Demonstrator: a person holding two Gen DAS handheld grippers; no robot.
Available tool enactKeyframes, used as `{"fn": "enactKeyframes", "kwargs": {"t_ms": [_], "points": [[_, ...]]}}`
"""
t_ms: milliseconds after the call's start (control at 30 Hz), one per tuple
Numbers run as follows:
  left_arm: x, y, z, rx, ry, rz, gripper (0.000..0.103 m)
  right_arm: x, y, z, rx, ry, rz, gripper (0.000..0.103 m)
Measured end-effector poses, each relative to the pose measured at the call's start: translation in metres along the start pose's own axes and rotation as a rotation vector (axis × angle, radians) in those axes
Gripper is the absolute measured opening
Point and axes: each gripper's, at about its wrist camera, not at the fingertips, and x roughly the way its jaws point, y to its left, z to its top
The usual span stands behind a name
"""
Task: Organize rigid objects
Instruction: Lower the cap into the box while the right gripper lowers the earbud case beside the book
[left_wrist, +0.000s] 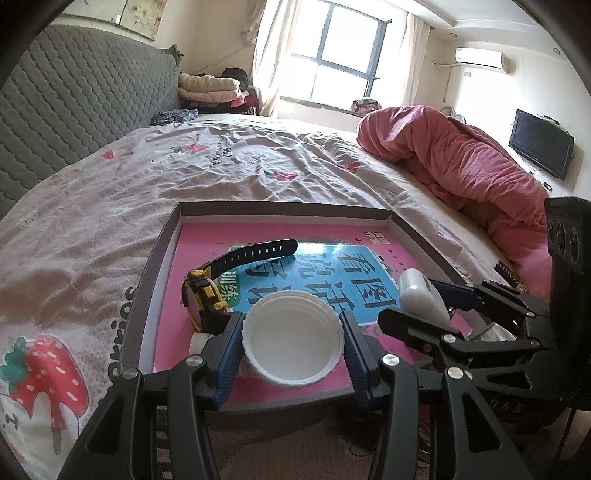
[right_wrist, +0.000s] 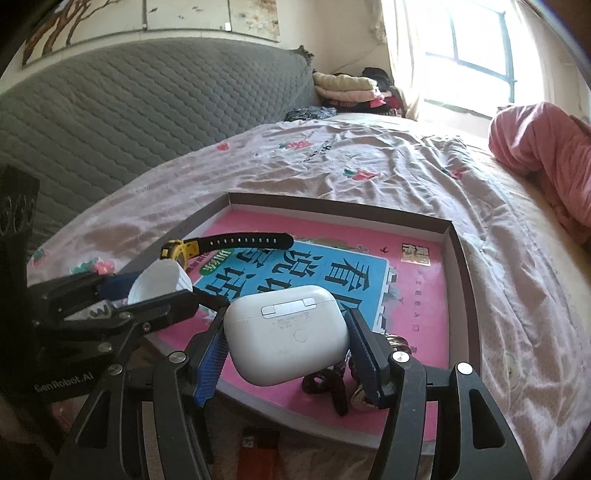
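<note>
We hold a ribbed white lid (left_wrist: 293, 338) pinched in our left gripper (left_wrist: 293, 347), a smooth white earbud case (right_wrist: 287, 334) in our right gripper (right_wrist: 288, 347), both over the shallow tray (right_wrist: 460, 258). Ahead of the jaws lie a yellow-black watch (left_wrist: 207, 295), a pink book (right_wrist: 417, 291) printed "看", then the rumpled strawberry bedsheet (left_wrist: 74, 229).

Large Chinese characters, 看图说话, are showing upside down on the blue panel of the pink book cover (left_wrist: 258, 229) lying in the shallow cardboard tray (left_wrist: 164, 258); a green patch there is reading 训练. "FenRobot.AI" is standing in pale letters on the black body of the left gripper (right_wrist: 155, 291). Dark letters on the strawberry-print bedsheet (left_wrist: 92, 206) are staying too distorted to read.
</note>
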Motion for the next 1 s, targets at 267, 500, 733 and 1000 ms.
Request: {"fn": "enactKeyframes", "kwargs": {"t_ms": [267, 500, 733, 1000], "points": [[0.006, 0.003, 0.004, -0.006, 0.009, 0.014, 0.051, 0.005, 0.007, 0.001, -0.064, 0.026, -0.01, 0.063], [0.001, 0.008, 0.007, -0.01, 0.002, 0.058, 0.051, 0.014, 0.024, 0.001, -0.146, 0.046, -0.006, 0.063], [-0.008, 0.022, 0.012, -0.037, -0.003, 0.098, 0.051, 0.023, 0.029, 0.003, -0.163, 0.057, 0.004, 0.063], [-0.016, 0.049, 0.013, -0.105, 0.009, 0.153, 0.051, 0.029, 0.032, 0.007, -0.177, 0.073, 0.04, 0.063]]}}
